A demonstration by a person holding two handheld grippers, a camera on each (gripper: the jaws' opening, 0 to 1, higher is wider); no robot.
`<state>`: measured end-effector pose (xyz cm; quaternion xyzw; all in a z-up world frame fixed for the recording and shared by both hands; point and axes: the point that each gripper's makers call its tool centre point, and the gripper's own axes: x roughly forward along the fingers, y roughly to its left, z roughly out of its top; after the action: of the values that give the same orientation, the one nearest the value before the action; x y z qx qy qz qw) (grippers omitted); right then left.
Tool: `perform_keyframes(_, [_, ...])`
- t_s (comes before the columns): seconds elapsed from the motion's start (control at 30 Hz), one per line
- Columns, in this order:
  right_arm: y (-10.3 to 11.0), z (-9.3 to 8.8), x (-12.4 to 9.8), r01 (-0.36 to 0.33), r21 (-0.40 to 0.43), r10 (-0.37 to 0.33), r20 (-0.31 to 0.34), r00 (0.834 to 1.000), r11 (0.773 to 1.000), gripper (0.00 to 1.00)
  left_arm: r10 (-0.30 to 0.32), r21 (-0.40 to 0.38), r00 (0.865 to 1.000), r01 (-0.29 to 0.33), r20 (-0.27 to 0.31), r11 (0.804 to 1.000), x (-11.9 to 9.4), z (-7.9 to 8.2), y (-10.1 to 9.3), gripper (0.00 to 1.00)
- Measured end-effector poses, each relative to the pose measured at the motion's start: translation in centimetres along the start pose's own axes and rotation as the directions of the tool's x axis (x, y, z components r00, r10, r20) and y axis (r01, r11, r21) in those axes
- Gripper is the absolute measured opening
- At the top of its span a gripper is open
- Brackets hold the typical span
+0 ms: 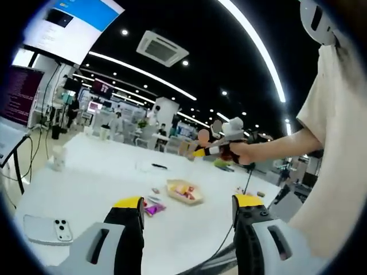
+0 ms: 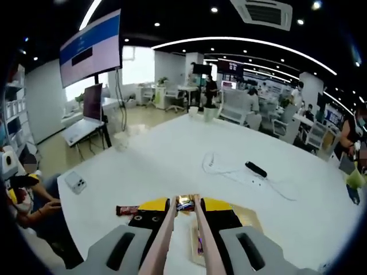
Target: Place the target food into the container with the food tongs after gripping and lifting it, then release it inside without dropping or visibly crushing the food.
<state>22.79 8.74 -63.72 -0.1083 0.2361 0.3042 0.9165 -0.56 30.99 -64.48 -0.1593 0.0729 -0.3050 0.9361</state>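
My left gripper [image 1: 188, 202] is open, its yellow-tipped jaws wide apart above the white table [image 1: 103, 183]. Between them, farther off, lies a shallow tan container [image 1: 184, 191] holding several wrapped snacks, with a purple wrapper [image 1: 153, 209] beside it. A hand holds my right gripper [image 1: 213, 150] high above the table. In the right gripper view that gripper [image 2: 184, 207] is shut on copper-coloured food tongs [image 2: 165, 232]. A small wrapped sweet [image 2: 184, 203] sits at the tong tips; I cannot tell whether it is lifted. The container [image 2: 252, 216] lies under the jaws.
A brown snack bar [image 2: 127, 210] lies left of the tongs. A phone [image 1: 49, 229] rests near the table's edge. A white cable with a black block [image 2: 256, 169] crosses the table. A person in a cream shirt [image 1: 338, 172] stands at the right. A cup [image 1: 58, 157] stands far left.
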Motion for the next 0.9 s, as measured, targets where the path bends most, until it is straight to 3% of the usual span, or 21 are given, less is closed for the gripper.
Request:
perform_keyframes(0.27, [-1.9,-1.1,-0.2,0.03,0.019,-0.029,-0.019,0.999,0.999,0.2,0.001,-0.009,1.0,-0.001,-0.007,1.0,0.2,-0.7,-0.5,0.62])
perform_keyframes(0.5, [-3.6,-2.5,0.1,0.052,0.022,-0.051,-0.056,0.997,0.998,0.2,0.009,-0.04,1.0,-0.01,-0.017,0.999,0.5,-2.2,-0.5,0.62])
perform_keyframes(0.63, [-4.0,-3.3,0.5,0.059,0.013,-0.058,-0.099,0.993,0.998,0.2,0.044,-0.055,0.999,-0.043,0.018,0.998,0.4,-1.7,-0.3,0.62])
perform_keyframes(0.8, [-4.8,-2.9,1.3,0.073,-0.01,-0.073,-0.127,0.989,0.997,0.2,0.082,-0.092,0.995,-0.077,0.057,0.993,0.1,-2.0,0.2,0.62])
perform_keyframes(0.9, [-5.3,-2.0,1.5,0.093,0.002,-0.092,-0.111,0.99,0.996,0.2,0.09,-0.095,0.994,-0.083,0.064,0.992,-0.1,-2.0,0.3,0.62])
